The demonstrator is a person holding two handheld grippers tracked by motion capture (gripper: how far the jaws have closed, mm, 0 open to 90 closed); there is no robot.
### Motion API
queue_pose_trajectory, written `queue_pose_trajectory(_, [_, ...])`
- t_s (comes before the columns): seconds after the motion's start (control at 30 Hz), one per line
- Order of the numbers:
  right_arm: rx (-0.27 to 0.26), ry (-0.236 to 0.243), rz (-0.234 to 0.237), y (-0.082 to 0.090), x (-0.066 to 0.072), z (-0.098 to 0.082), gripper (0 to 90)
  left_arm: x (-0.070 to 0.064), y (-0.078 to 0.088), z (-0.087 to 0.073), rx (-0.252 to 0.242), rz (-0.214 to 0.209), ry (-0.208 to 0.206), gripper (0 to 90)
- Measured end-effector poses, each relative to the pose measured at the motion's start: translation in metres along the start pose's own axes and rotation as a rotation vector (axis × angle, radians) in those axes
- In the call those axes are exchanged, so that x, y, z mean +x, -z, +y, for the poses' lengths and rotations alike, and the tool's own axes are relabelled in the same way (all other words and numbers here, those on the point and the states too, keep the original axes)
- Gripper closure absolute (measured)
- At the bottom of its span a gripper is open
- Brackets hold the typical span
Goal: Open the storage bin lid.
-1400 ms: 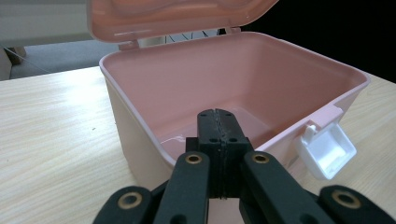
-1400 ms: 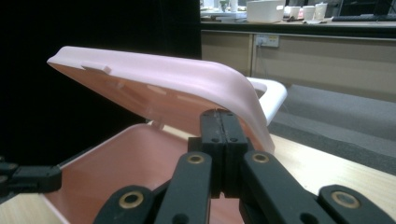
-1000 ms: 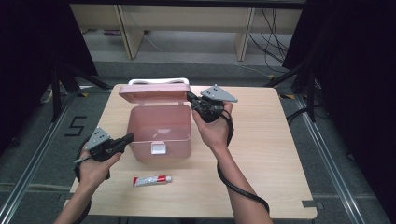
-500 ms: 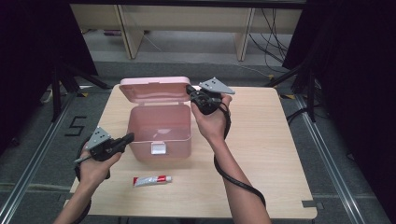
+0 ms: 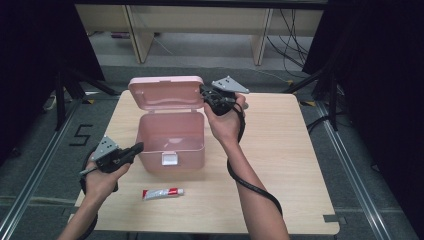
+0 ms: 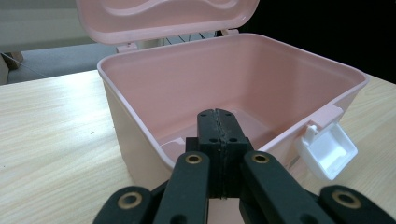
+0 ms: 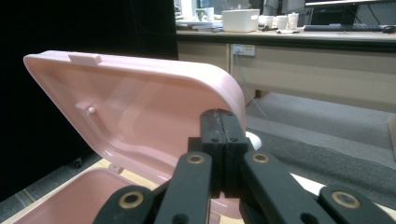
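Note:
A pink plastic box [image 5: 172, 140] stands open on the wooden table [image 5: 280, 150], its lid [image 5: 167, 92] tilted up and back. My right gripper [image 5: 206, 93] is shut, with nothing between its jaws, and its tips rest against the lid's right edge [image 7: 140, 107]. My left gripper [image 5: 138, 147] is also shut and empty, with its tips at the box's front left corner, just over the rim [image 6: 140, 126]. The box's inside [image 6: 233, 84] looks bare. A white latch [image 6: 327, 149] hangs on its front wall. A red and white tube [image 5: 162, 192] lies in front of the box.
Both cables trail back along the person's forearms. Bare tabletop spreads to the right of the box. Beyond the table's far edge are grey floor and a wooden desk frame [image 5: 260, 35]. Dark curtains close off both sides.
The lid has swung further up and back. My right gripper has moved away from the person along with it. The left gripper has stayed at the box's corner.

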State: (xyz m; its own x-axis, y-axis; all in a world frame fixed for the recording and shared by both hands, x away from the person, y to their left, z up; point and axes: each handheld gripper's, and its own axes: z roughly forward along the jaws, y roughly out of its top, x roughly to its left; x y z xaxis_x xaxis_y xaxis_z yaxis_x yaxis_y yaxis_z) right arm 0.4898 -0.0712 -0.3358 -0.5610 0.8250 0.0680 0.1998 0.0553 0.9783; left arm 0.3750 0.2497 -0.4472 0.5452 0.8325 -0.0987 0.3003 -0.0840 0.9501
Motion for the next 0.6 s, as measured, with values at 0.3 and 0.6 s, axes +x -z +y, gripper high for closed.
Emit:
queue_pose_trajectory(0.3, [0.006, 0.000, -0.020, -0.010, -0.004, 0.003, 90.0, 0.000, 0.000, 0.000, -0.001, -0.001, -0.001, 90.0])
queue_pose_trajectory(0.6, [0.020, -0.006, -0.034, -0.019, -0.009, 0.000, 90.0, 0.000, 0.000, 0.000, -0.004, -0.001, -0.001, 90.0])
